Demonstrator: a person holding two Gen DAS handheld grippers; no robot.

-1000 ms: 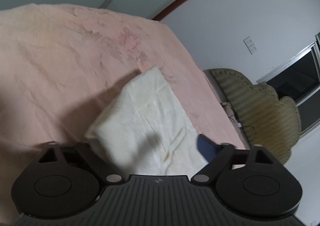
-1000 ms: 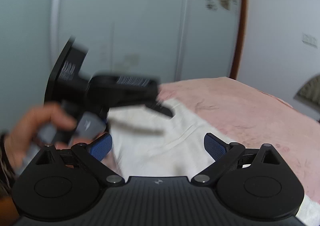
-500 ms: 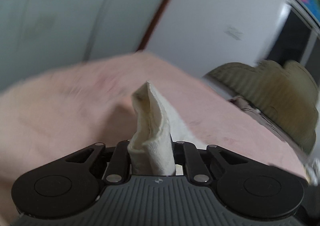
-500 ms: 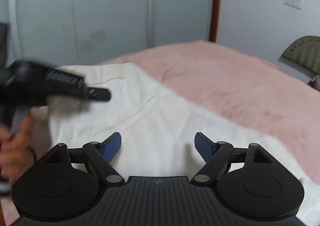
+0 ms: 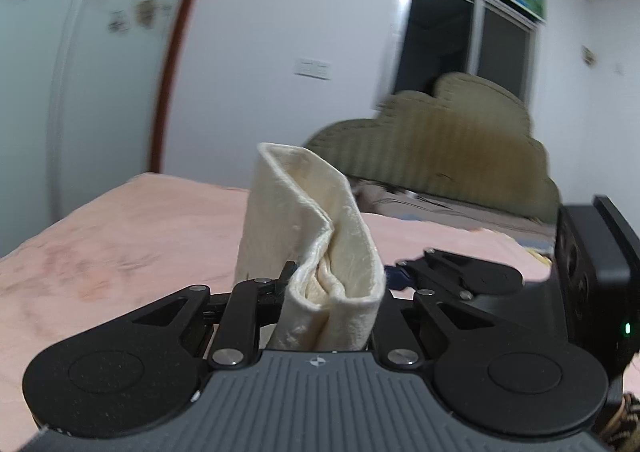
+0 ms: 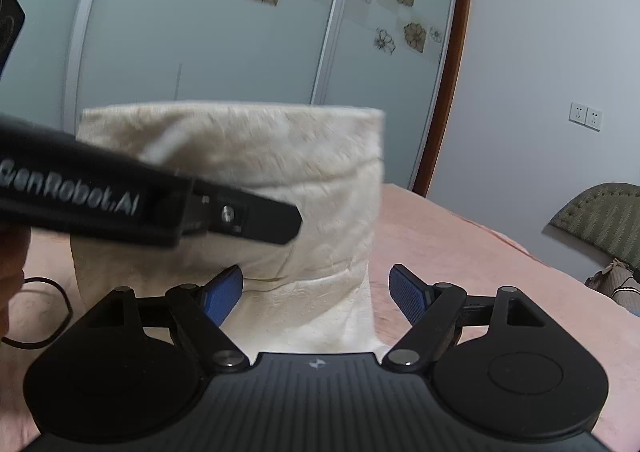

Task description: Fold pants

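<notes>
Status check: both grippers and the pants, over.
Left gripper shut on cream pants, lifted off pink bedspread. Right gripper open, pants between its pads, not gripped. Nothing in the way.

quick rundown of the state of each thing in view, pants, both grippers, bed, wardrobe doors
pants: cream, one end lifted off the bed, bunched in the left jaws
left gripper: jaws shut on pants
right gripper: jaws open, the hanging pants between them, pads not pressing
bed cover: pink, wrinkled, spread flat
wardrobe doors: closed
window: dark, whether it is open cannot be told
</notes>
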